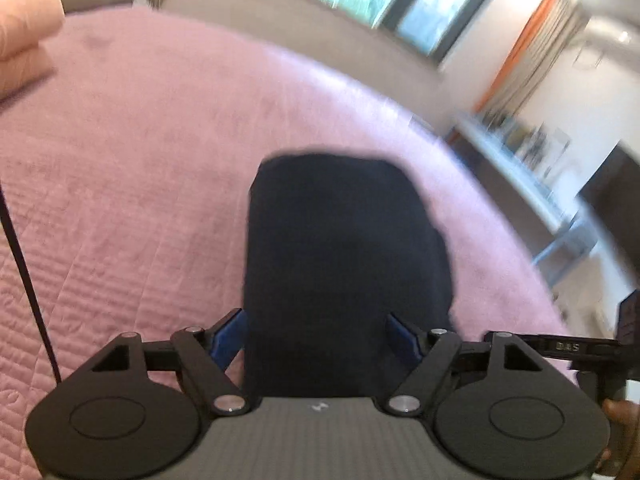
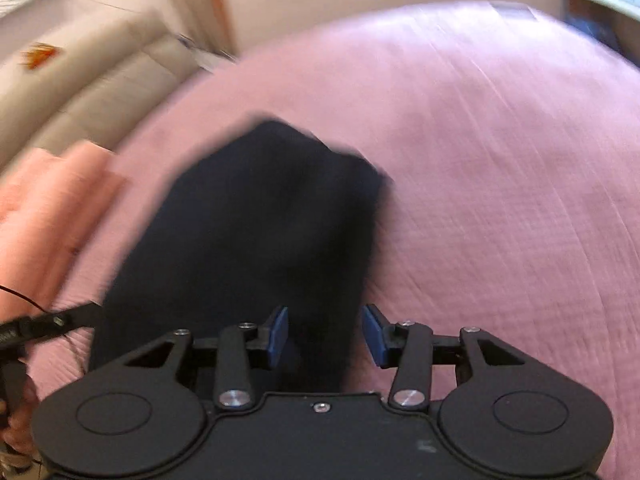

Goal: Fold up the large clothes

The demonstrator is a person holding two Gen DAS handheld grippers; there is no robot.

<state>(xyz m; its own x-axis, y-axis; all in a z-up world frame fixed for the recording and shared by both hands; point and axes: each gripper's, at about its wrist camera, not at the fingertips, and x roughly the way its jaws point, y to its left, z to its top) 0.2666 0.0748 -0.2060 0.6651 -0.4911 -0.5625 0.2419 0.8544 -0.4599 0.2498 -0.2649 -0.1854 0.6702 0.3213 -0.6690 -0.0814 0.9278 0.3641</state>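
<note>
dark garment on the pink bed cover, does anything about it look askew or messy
Mostly tidy: the dark garment lies as a compact folded block on the pink bed cover. Its far right corner looks slightly rumpled, though motion blur makes that uncertain.

Left gripper (image 1: 316, 334) fingers spread wide, right gripper (image 2: 325, 334) fingers parted, both angled downward

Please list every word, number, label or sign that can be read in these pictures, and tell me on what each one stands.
"DAS": pale letters on the black bar of the other tool at the right edge of the left wrist view.
Small white mark on the grey tool body: not readable.
Items on the shelf: too blurred to read.
Right wrist view: no readable text.
</note>
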